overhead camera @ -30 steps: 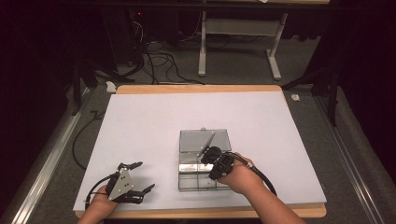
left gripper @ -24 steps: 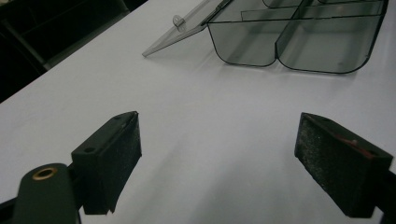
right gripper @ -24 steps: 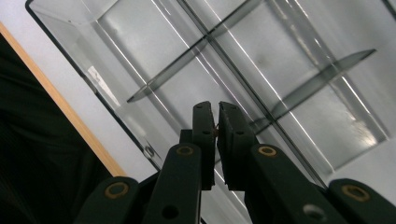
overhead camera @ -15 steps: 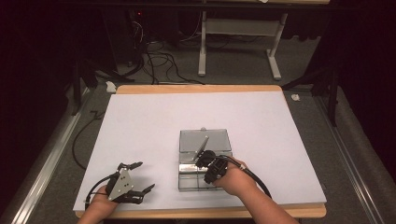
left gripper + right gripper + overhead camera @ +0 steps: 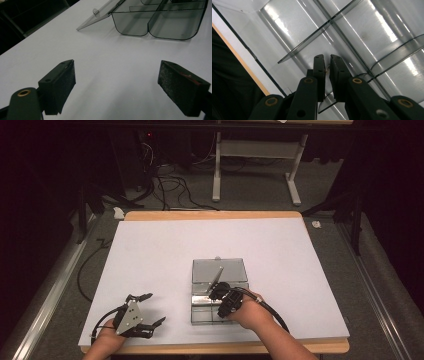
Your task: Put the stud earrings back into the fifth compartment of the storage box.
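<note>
I saw a white table (image 5: 150, 250) in a dark room. Right gripper (image 5: 327, 65), jaws nearly closed and just parting slightly, hung over the clear box (image 5: 200, 312), gripping nothing; left gripper (image 5: 148, 311) rested wide open.

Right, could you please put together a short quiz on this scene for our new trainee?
1. True or false: the lid of the clear box is shut.
2. On the left gripper, the jaws are: A) wide open above the white sheet, B) shut on the box, C) down inside a compartment.
3. Which gripper reaches into the box's compartments?

Key
1. False: the lid lies swung open on the box's far side.
2. A.
3. The right gripper, its jaws almost together.
</note>
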Motion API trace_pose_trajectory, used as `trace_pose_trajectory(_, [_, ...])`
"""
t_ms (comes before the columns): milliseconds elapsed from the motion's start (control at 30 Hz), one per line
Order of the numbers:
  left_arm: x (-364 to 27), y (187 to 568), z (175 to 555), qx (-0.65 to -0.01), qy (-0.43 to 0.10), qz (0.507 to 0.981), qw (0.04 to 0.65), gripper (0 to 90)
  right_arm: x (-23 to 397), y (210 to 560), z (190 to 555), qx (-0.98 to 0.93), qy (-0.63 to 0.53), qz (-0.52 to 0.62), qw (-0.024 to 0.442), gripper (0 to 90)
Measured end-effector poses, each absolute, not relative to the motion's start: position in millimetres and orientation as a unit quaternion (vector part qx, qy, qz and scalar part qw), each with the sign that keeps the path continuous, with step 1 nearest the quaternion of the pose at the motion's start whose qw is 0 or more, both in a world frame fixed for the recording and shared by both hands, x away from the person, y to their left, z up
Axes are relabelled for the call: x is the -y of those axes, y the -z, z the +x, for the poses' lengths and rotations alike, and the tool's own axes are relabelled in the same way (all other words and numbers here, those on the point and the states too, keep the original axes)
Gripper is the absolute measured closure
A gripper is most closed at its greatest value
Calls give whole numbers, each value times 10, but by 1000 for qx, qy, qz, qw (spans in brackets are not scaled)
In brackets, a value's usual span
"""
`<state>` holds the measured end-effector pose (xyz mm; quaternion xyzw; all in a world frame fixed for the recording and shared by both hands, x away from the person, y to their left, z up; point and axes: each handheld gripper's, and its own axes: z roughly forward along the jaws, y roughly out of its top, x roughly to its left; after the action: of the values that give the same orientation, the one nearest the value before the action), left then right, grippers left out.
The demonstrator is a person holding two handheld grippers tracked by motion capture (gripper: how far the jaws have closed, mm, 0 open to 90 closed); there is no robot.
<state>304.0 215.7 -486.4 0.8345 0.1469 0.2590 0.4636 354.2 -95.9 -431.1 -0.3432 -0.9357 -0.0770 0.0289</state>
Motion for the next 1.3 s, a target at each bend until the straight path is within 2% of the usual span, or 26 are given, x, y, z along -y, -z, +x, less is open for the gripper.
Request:
trace_pose_trajectory(767, [-2164, 4861, 3042, -149, -259, 833, 465, 152, 1100, 4074, 3570, 929, 91, -358, 6, 804])
trace_pose_trajectory(1300, [-2161, 4863, 3037, -146, -261, 834, 463, 152, 1546, 3974, 3543, 905, 105, -412, -11, 730])
